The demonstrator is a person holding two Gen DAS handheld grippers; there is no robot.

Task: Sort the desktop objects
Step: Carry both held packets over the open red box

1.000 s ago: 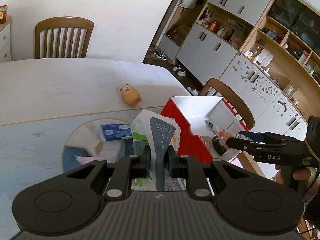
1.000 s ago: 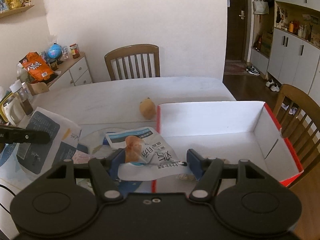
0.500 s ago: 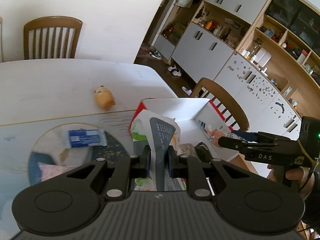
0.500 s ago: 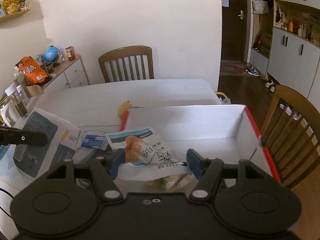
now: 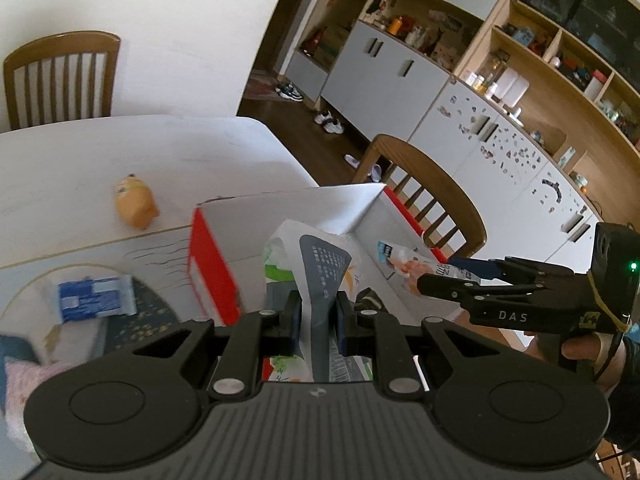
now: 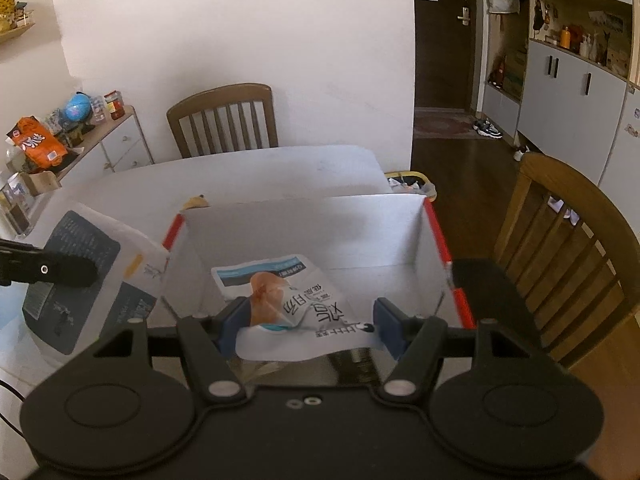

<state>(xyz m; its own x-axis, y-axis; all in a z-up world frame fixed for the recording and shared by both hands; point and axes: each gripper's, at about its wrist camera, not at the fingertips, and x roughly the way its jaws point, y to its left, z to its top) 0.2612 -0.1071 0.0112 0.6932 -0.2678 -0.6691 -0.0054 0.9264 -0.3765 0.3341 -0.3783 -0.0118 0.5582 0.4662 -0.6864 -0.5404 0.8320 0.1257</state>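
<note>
The left gripper [image 5: 316, 316] is pinching a white packet [image 5: 320, 268] beside the box [image 6: 304, 224]; released here, it is likely falling outside. The right gripper [image 6: 308, 324] is clamping a snack pouch [image 6: 296, 304] crosswise above the box, risking slipping.

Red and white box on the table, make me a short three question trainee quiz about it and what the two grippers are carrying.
1. True or false: the left gripper is shut on a white and grey packet.
2. Which lies on the table outside the red and white box? A. blue wrapper B. glass cup C. scissors
3. Fill in: the right gripper holds a white pouch over the ____.

Key: 1 true; 2 A; 3 box.
</note>
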